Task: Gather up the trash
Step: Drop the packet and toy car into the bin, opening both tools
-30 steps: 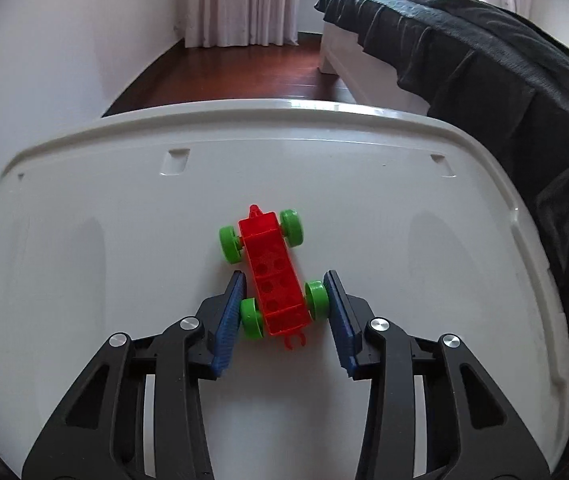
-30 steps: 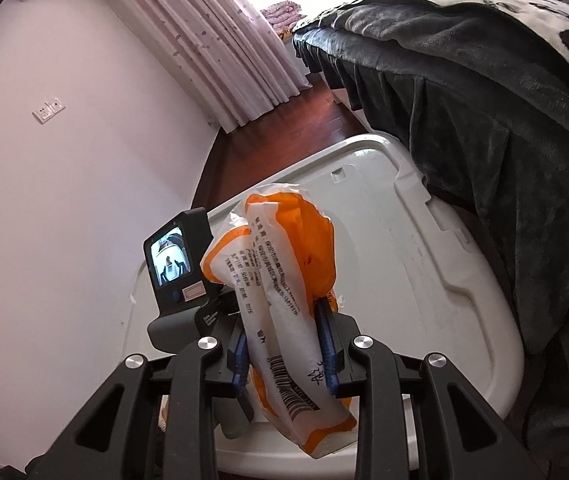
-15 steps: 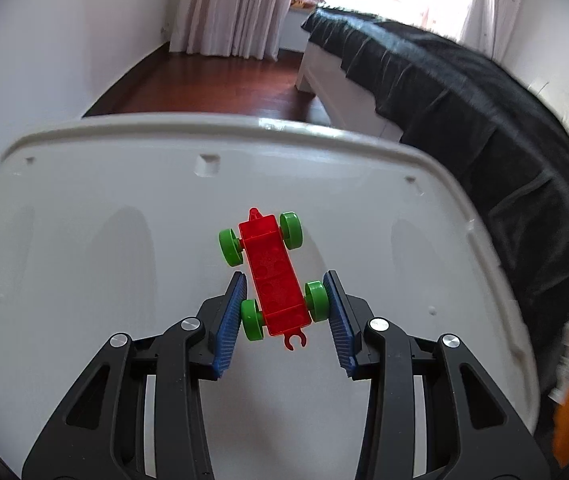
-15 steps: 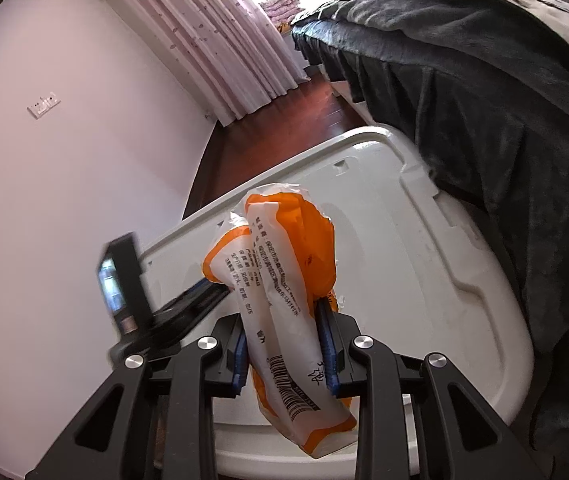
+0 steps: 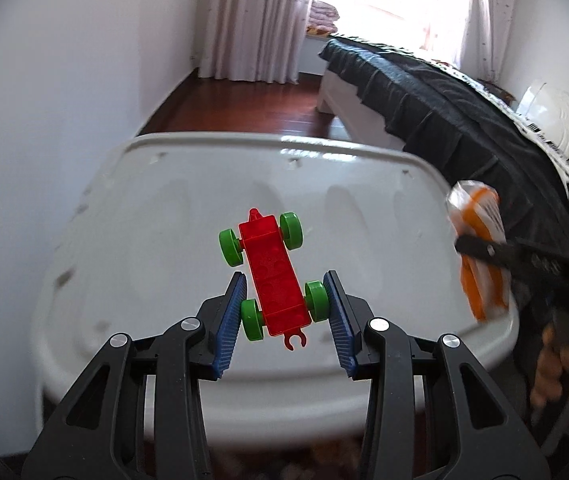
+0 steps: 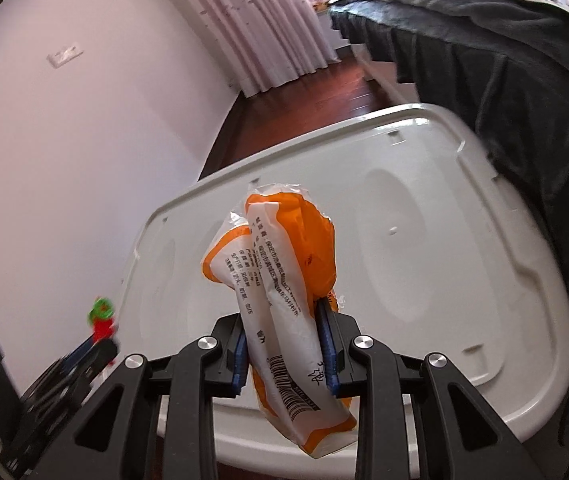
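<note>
nearest in the right wrist view, the right gripper [image 6: 284, 354] is clamped on an orange and white wrapper [image 6: 280, 280] that stands up between its pads. the left gripper [image 5: 284, 314] pinches a red toy car [image 5: 272, 276] by its green rear wheels. both items look lifted clear of the white plastic lid [image 5: 156, 248], which seems bare behind them. so pickup seems done; no bin shows, and dropping both off is left. the bed [image 5: 464, 108] lies at two o'clock.

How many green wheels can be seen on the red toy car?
4. On the red toy car, two wheels sit at its far end, and two near wheels are pinched between the left gripper pads.
</note>
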